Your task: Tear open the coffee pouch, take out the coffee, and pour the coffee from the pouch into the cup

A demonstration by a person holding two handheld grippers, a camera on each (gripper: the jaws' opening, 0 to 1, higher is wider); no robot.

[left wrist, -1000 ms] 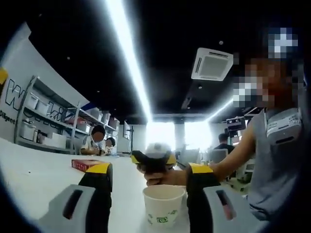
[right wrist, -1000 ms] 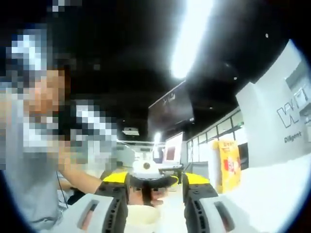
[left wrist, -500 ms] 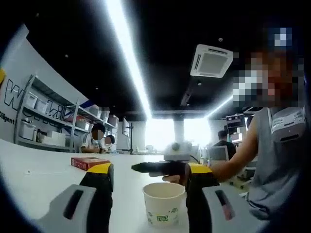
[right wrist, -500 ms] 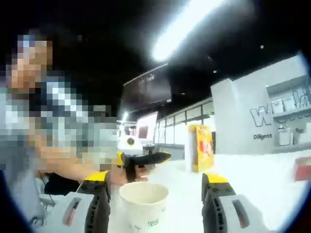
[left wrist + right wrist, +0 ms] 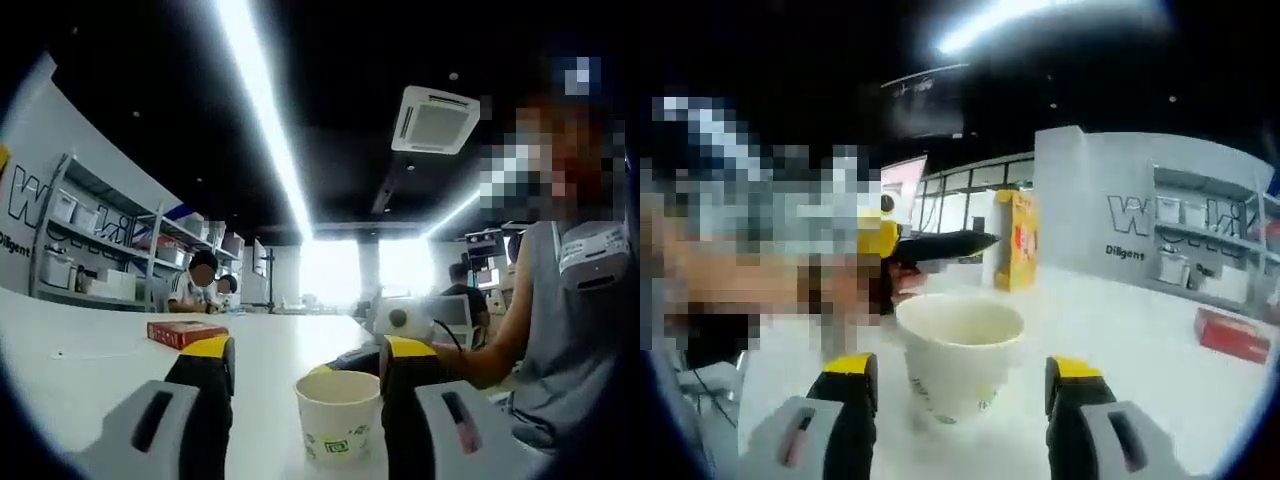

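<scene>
Now the right gripper (image 5: 962, 385), jaws apart like the left gripper's (image 5: 305, 370), has dropped toward the paper cup (image 5: 958, 368), with no pouch held.

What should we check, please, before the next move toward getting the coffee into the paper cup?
1. Paper cup upright on the white table, mouth open: ok.
2. Left gripper open and empty, its jaws standing apart either side of the cup: ok.
3. Right gripper open and empty, the cup just beyond its jaws: ok.
4. Coffee pouch held by either gripper: not ok, both are empty.
5. Whether the red box farther back on the table holds the pouches: cannot tell.
6. Cup contents: cannot tell, the inside is not visible from these low angles.
</scene>
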